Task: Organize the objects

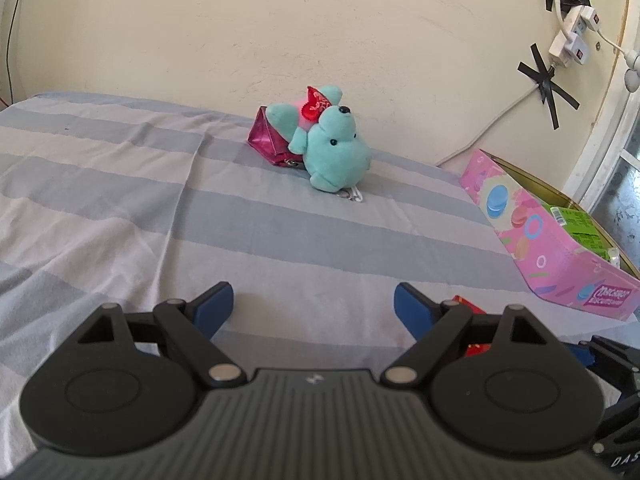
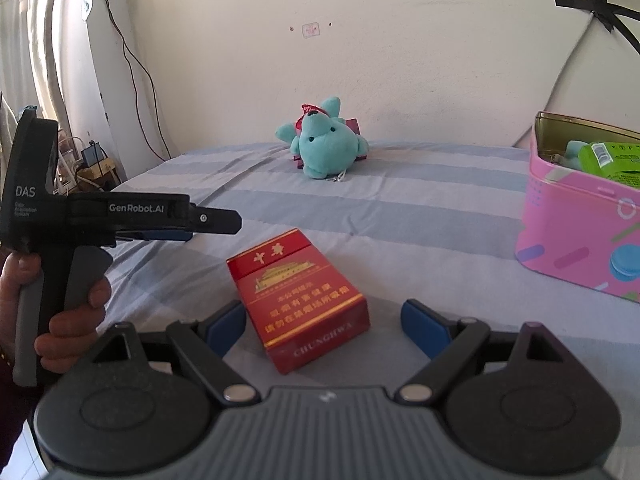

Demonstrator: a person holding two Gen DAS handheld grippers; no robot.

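Right wrist view: the right tool (image 2: 324, 320) has its fingers apart around a red cigarette pack (image 2: 298, 300) lying on the striped bed (image 2: 420, 216), not gripping it. Left tool (image 1: 314, 304) is spread wide over bare sheet; only a red sliver shows behind its right finger. Farther off, a teal plush (image 2: 324, 146) half hides a magenta pouch (image 1: 268, 136). The pink tin (image 2: 580, 232) is cut off at right.

Left gripper (image 1: 314, 304) and right gripper (image 2: 324, 322) both gape wide, holding nothing.
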